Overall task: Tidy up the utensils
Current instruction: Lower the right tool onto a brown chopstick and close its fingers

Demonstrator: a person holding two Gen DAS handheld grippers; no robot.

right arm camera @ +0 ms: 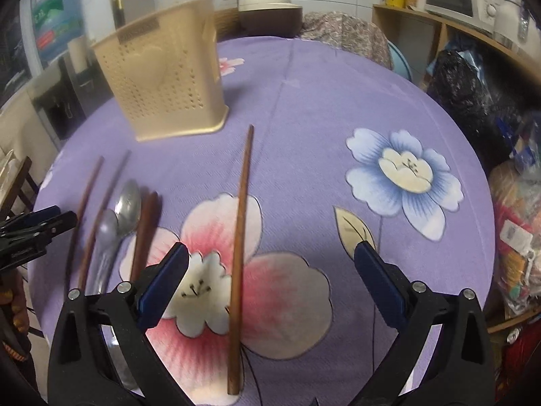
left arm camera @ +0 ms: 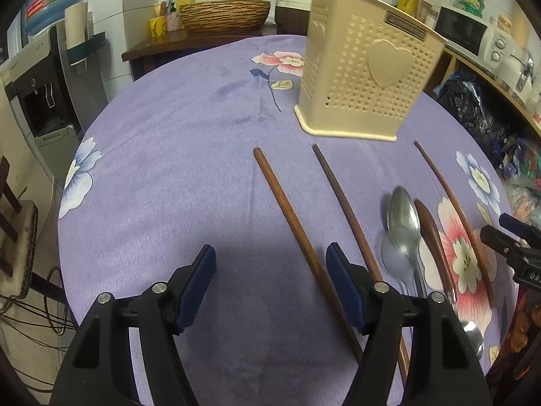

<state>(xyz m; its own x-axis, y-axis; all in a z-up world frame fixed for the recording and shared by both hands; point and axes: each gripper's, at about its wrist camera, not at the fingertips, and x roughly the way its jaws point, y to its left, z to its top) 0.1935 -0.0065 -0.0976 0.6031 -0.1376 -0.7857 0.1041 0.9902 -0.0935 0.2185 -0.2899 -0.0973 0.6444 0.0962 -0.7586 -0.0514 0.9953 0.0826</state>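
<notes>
Both hand-held grippers hung wide and empty: the left hand-held gripper and the right hand-held gripper. The right straddled a chopstick. It should close mid-shaft, then lift toward the holder at eleven o'clock.

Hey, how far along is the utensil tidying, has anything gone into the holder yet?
Nothing looks done: no handle shows above the beige holder, though its inside is hidden. Nothing is in hand; the left tongs and right tongs are both open and empty. Still on the purple cloth: four wooden chopsticks, one lying between the right tongs, and two metal spoons.
</notes>
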